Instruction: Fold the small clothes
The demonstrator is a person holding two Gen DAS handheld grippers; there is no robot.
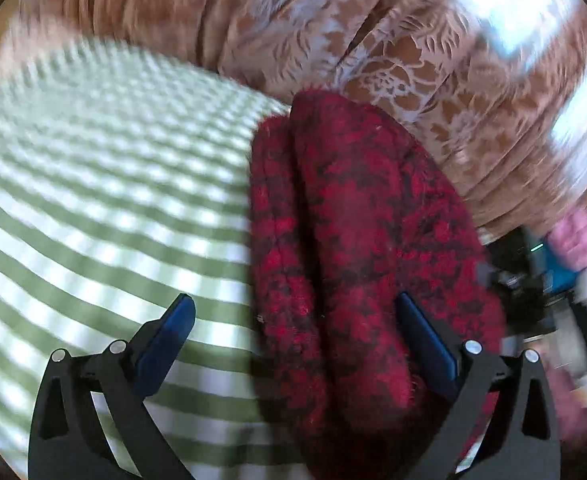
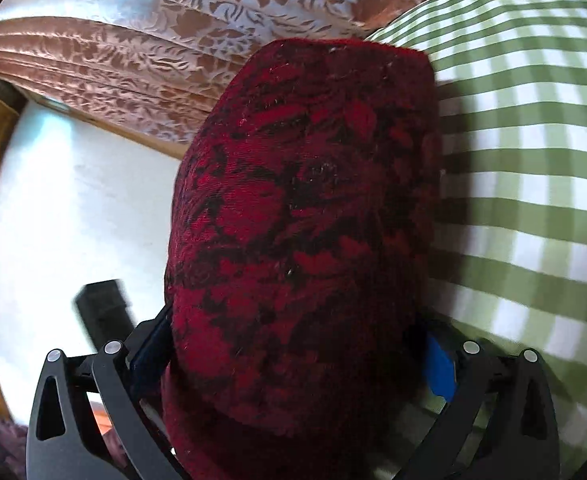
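Both grippers w/ jaws spread wide, left gripper (image 1: 293, 344) & right gripper (image 2: 293, 360), pinching nothing: fuzzy red-and-black knit garment (image 2: 301, 208) lies folded btwn/ahead of jaws on green-and-white checked cloth surface (image 1: 93, 184), so back out straight, w/o snagging pile.

Bright daylight; motion blur; fisheye-warped, dark edges

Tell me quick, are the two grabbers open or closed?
Left gripper: open, jaws wide, the red cloth lying between them.
Right gripper: open, the red cloth filling the gap, not pinched.
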